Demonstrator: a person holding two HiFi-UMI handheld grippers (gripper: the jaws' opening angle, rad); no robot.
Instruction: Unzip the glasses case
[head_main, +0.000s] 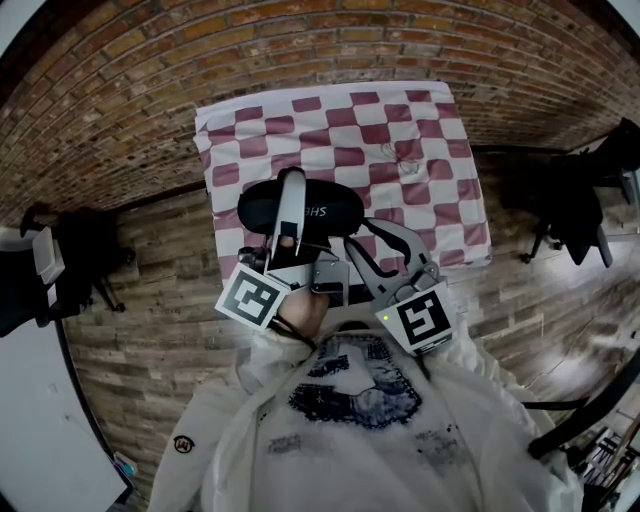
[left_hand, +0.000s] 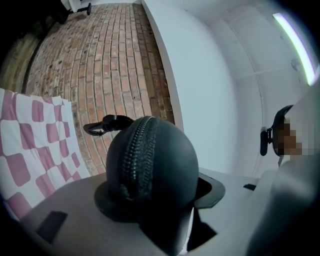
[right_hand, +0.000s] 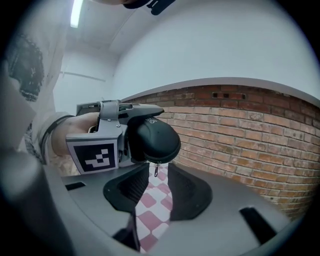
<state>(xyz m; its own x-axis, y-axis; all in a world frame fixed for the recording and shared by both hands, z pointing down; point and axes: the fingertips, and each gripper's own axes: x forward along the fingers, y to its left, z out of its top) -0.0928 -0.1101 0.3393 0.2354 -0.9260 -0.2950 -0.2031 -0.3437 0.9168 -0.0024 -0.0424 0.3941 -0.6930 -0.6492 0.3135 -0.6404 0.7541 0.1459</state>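
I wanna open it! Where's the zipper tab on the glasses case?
In the right gripper view, the zipper tab dangles under the glasses case, just beyond the parted jaws of the right hand-held gripper.

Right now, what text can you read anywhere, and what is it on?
"SHS": white letters on the case, partly hidden, so unsure.
Shirt print: too blurred to read.
Square markers: patterns only, no letters.

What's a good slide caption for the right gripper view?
Right gripper, jaws apart, faces the zipper pull hanging from the glasses case clamped in the left gripper, checkered cloth below.
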